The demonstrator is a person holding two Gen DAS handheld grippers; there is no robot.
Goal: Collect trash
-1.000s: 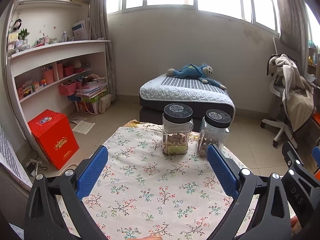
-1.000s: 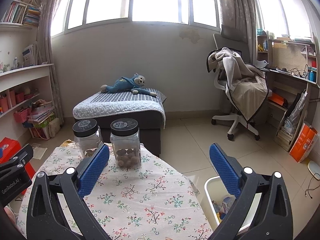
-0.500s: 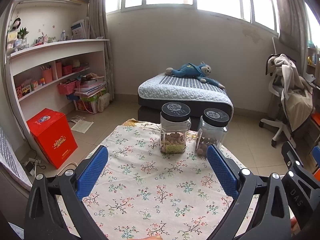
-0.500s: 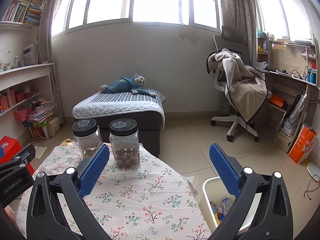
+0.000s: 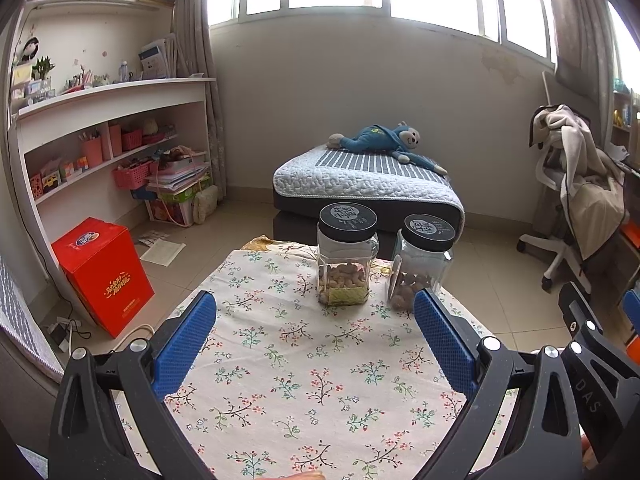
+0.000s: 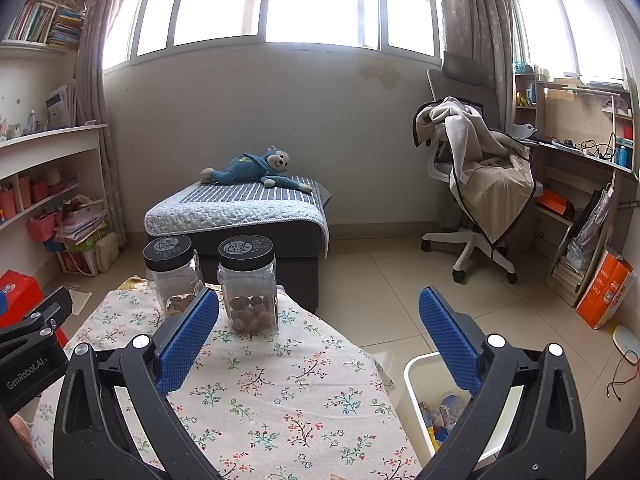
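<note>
We hold the left gripper (image 5: pixel 314 336) and right gripper (image 6: pixel 318 330) above the floral tablecloth (image 5: pixel 304 360), both spread wide, gripping nothing. Two black-lidded jars (image 5: pixel 347 256) stand at the far end. Trash lies in the white bin (image 6: pixel 416 376) beside the table, on our right.

Black plastic grippers (image 5: pixel 314 344), blue textured pads (image 6: pixel 188 336), silver screws, white lettering

Left hand-held gripper (image 5: pixel 315 334) and right hand-held gripper (image 6: pixel 319 334) both gape wide, holding nothing.
</note>
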